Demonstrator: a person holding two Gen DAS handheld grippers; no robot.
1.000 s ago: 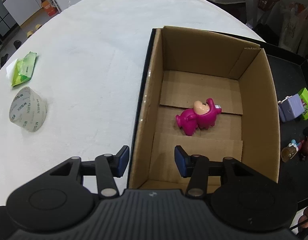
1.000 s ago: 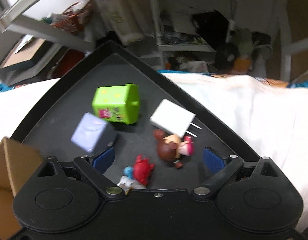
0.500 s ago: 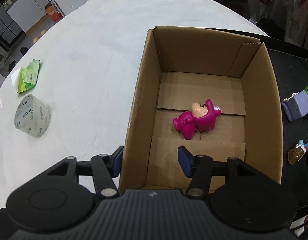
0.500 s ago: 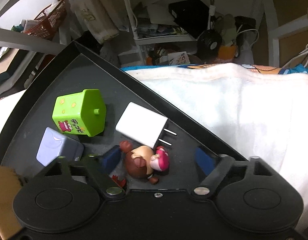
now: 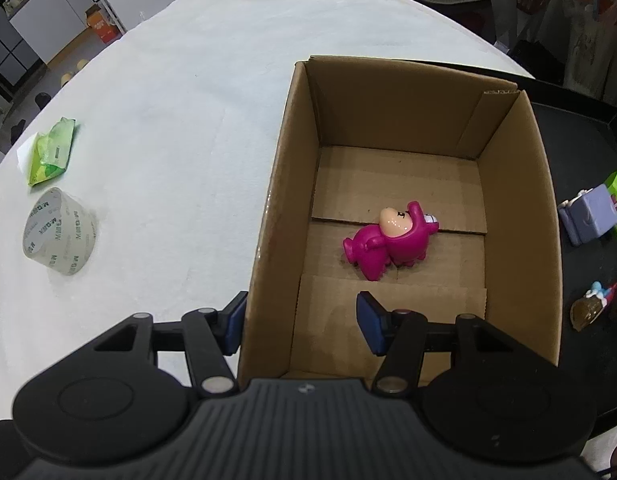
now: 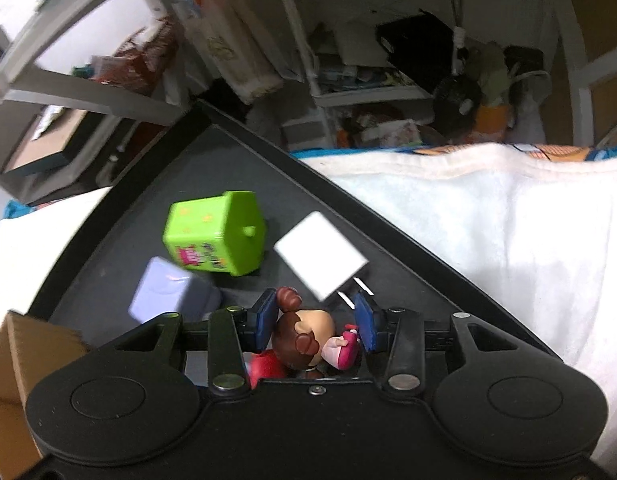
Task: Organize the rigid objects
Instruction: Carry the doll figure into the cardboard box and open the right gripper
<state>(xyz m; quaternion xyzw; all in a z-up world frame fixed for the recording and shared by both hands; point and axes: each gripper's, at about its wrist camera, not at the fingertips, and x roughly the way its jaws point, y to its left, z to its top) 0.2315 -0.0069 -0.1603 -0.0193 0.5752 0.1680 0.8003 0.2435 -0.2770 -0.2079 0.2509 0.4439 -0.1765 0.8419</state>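
Left wrist view: the left hand-held gripper stands released, straddling the near-left wall of the box, one pad outside it and one inside, neither visibly pressing. The box sits on the white tabletop and holds a single pink figure lying on its side on the floor flaps. Beside the box, on the black tray, wait a lilac block and other small toys. A tape roll and a green packet lie well apart on the cloth.

Right wrist view: the right hand-held gripper is closing on the brown-haired figure, its pads at either side of the head. The toy looks like hard, glossy plastic: light, stiff and likely slippery on its rounded head, so a hold lower on the flatter body would probably be surer. On the tray also lie a green house, a white charger, the lilac block and a red toy.
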